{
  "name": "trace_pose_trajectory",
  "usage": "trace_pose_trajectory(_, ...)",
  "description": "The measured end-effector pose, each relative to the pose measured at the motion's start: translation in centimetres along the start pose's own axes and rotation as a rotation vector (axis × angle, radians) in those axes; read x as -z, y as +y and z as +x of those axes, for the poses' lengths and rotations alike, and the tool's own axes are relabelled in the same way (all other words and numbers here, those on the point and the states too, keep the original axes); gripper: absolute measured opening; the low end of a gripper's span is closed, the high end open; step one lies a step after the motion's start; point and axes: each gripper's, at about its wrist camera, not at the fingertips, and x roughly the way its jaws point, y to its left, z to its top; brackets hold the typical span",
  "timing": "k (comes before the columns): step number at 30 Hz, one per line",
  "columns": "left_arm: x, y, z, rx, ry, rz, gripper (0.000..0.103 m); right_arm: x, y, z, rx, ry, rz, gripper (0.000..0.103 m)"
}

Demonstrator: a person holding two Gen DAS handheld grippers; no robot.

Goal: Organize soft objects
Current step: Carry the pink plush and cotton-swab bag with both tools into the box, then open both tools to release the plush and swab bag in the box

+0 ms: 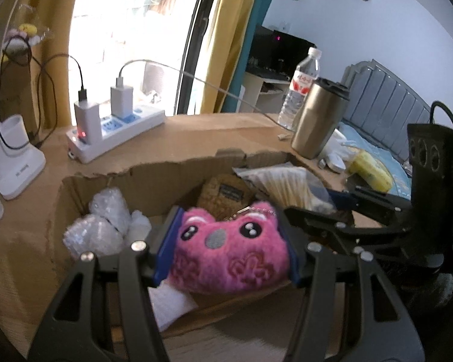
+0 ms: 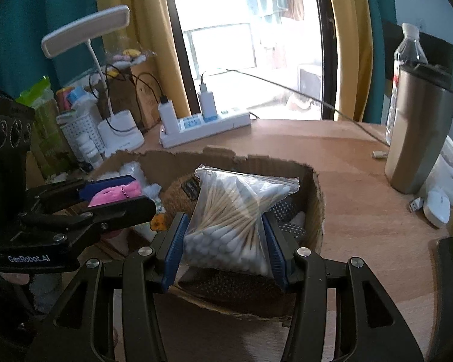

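Observation:
My left gripper is shut on a pink plush toy with big eyes, held over the open cardboard box. My right gripper is shut on a clear bag of cotton swabs, also above the box. The bag of swabs and the right gripper show at the right of the left wrist view. The left gripper with the pink toy shows at the left of the right wrist view. Inside the box lie white bubble wrap, a brown plush and dotted fabric.
The box rests on a wooden desk. Behind it lies a white power strip with chargers. A steel tumbler and a water bottle stand at the right. A white lamp and a basket stand at the left.

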Motion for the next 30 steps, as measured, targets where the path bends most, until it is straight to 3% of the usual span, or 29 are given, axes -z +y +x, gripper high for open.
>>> trace_pose_trajectory(7, 1.0, 0.6, 2.1, -0.005, 0.081, -0.02, 0.06, 0.0, 0.2, 0.7, 0.031, 0.037, -0.019, 0.052)
trace_pose_trajectory(17, 1.3, 0.9, 2.1, 0.018, 0.069, -0.027, 0.061, 0.1, 1.0, 1.3, 0.102, 0.079, -0.05, 0.054)
trace_pose_trajectory(30, 1.2, 1.1, 2.0, 0.022, 0.074, -0.035, 0.065, 0.0, 1.0, 1.6, 0.119, 0.097, -0.054, 0.056)
